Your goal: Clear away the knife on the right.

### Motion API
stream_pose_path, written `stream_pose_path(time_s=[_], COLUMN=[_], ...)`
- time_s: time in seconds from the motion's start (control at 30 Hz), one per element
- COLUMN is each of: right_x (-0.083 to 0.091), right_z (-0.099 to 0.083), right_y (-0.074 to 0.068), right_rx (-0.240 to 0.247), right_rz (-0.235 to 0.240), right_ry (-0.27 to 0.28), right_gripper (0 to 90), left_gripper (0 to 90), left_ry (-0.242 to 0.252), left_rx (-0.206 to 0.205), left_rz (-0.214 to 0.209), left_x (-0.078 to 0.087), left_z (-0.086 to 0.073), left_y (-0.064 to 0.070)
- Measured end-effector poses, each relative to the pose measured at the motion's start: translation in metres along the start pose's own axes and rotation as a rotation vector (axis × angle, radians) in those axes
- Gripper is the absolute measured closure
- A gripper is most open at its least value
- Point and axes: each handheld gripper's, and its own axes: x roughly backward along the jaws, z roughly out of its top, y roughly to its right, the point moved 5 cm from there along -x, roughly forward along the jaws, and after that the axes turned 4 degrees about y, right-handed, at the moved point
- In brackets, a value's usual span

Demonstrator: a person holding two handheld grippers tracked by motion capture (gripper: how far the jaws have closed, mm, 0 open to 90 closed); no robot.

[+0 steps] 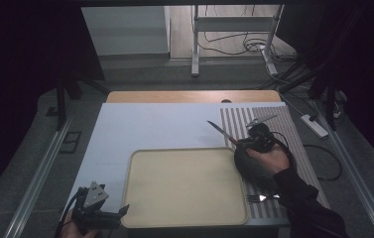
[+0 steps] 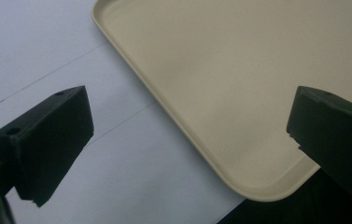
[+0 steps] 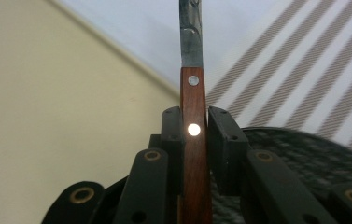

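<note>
At the near left corner of the tabletop [image 1: 125,124], the left gripper [image 1: 106,214] is held low in a hand, its grey three-cornered plate uppermost. Its fingers [image 2: 47,140] are spread wide apart and grasp nothing; in the left gripper view they straddle the near left corner of the tray [image 2: 239,93], one finger over the white sheet [image 2: 47,51], the other over the tray's near rim.

The tray, beige and rounded at the corners, lies at the near middle of the tabletop, touching the white sheet beneath it and reaching the near edge.

Just beyond the tray's far right corner, the right gripper [image 1: 246,144] is clenched on the knife [image 1: 220,131]. The knife is thus off the surface, above the gap between the tray's far right corner and the striped mat [image 1: 279,129], its blade pointing away toward the far left. In the right gripper view the reddish wooden handle with two bright rivets sits upright between the closed fingers [image 3: 222,140], the steel blade rising past them.

The striped mat covers the right side of the tabletop. A fork [image 1: 259,198] lies near the mat's near edge, beside the sleeve of the right arm. Another metal utensil [image 1: 263,120] lies near the mat's far edge; its kind cannot be told.
</note>
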Motion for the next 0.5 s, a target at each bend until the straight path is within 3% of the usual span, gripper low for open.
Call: stream_pose_path(time_s=[0.5], right_x=[0.006], right_z=[-0.024], right_y=[-0.058], right_rx=[0.048], right_rz=[0.053], right_ry=[-0.021], right_gripper=[77.2], left_gripper=[0.5], left_ry=[0.000], left_rx=[-0.004], left_rz=[0.002], left_x=[0.000], left_z=[0.000], left_y=[0.000])
